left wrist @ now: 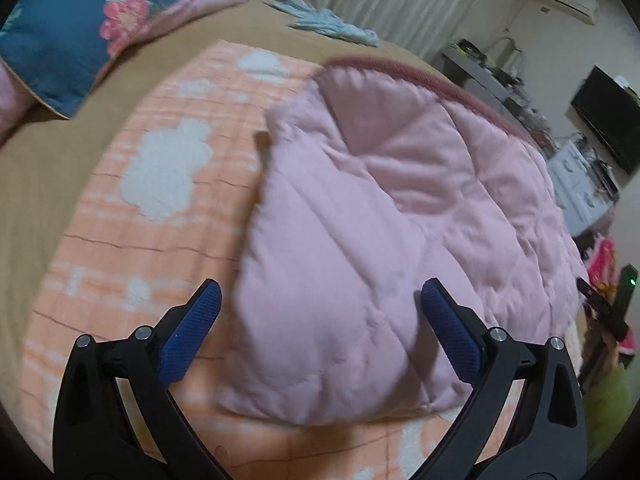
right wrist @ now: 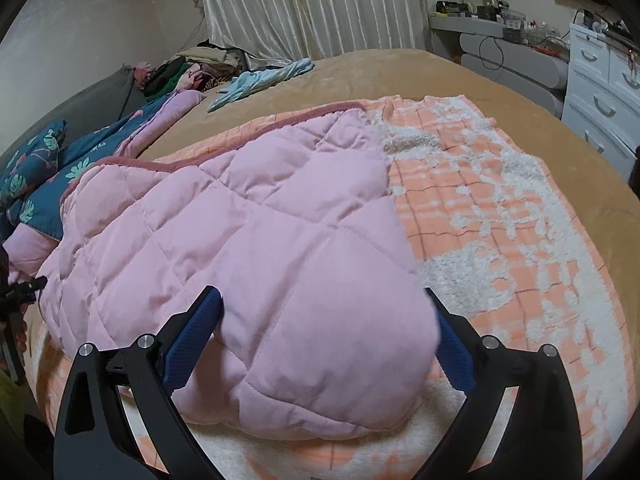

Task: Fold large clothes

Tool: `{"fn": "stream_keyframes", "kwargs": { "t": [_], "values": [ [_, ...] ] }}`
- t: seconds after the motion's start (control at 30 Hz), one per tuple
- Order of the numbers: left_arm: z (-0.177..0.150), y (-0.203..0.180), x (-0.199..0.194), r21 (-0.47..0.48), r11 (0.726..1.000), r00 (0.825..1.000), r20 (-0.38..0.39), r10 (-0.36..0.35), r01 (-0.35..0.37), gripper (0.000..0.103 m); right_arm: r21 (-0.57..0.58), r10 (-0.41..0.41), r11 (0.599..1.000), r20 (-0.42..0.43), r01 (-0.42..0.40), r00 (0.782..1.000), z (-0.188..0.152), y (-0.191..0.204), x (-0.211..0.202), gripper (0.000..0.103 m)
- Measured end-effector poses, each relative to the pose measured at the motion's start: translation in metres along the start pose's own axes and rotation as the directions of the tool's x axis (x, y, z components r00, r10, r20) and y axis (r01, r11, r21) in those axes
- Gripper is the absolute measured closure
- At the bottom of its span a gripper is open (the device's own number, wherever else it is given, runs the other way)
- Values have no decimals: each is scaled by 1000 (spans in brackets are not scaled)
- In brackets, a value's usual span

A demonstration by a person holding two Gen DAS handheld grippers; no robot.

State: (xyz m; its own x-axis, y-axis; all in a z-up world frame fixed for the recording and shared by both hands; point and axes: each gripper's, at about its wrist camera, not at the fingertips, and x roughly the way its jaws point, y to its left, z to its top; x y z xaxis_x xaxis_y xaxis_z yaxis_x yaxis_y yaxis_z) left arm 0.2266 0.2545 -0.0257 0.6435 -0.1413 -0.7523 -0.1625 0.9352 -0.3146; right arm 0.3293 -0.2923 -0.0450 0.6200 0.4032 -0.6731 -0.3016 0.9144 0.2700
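A pink quilted garment (left wrist: 380,200) with a darker pink trim lies folded over on an orange and white checked blanket (left wrist: 120,240). My left gripper (left wrist: 320,292) is open just above the garment's near rounded end, its blue pads wide apart and clear of the cloth. In the right wrist view the same garment (right wrist: 240,240) fills the middle. My right gripper (right wrist: 324,296) stands open, straddling the near bulging corner. The padding sits between its fingers and covers part of the right one.
The blanket (right wrist: 500,220) rests on a tan bed cover (right wrist: 400,76). A blue floral duvet (left wrist: 72,32) and a light blue cloth (right wrist: 260,80) lie at the far side. White drawers (right wrist: 600,80) and a cluttered shelf stand by the wall, beside curtains.
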Motion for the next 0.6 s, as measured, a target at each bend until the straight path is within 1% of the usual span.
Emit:
{"fn": "stream_keyframes", "kwargs": {
  "t": [0.03, 0.07, 0.1, 0.13, 0.17, 0.2, 0.23, 0.27, 0.4, 0.53, 0.6],
  "values": [
    [-1, -6, 1, 28, 1000, 1000, 2, 5, -5, 33, -11, 0, 1000, 7, 0, 1000, -2, 3, 0, 15],
    [-1, -12, 2, 49, 999, 1000, 4, 20, -20, 58, -31, -13, 999, 14, 13, 1000, -3, 8, 1, 24],
    [0, -18, 2, 73, 996, 999, 14, 48, -49, 68, -50, -41, 998, 17, 42, 999, -3, 13, 1, 30],
    [2, -24, 1, 100, 992, 997, 29, 69, -71, 74, -61, -63, 996, 10, 64, 998, -1, 16, 3, 47],
    [5, -29, -1, 112, 990, 996, 47, 76, -81, 83, -58, -84, 995, -4, 83, 996, 1, 18, 4, 58],
    [7, -32, -2, 115, 989, 994, 63, 84, -91, 89, -51, -97, 994, -12, 96, 995, 4, 18, 5, 61],
    [13, -38, -6, 126, 985, 990, 99, 102, -114, 89, -47, -105, 993, -9, 105, 994, 7, 20, 4, 66],
    [18, -40, -9, 126, 984, 986, 127, 107, -123, 89, -49, -117, 992, 7, 118, 993, 11, 22, 1, 69],
    [41, -48, -16, 121, 980, 967, 221, 126, -156, 90, -37, -152, 987, 82, 155, 985, 33, 29, -4, 75],
    [62, -51, -8, 93, 981, 953, 268, 143, -173, 90, -11, -175, 984, 120, 178, 977, 55, 30, 2, 77],
    [67, -50, 0, 71, 981, 952, 264, 157, -182, 90, -10, -189, 981, 129, 192, 973, 65, 31, 10, 77]
  ]
}}
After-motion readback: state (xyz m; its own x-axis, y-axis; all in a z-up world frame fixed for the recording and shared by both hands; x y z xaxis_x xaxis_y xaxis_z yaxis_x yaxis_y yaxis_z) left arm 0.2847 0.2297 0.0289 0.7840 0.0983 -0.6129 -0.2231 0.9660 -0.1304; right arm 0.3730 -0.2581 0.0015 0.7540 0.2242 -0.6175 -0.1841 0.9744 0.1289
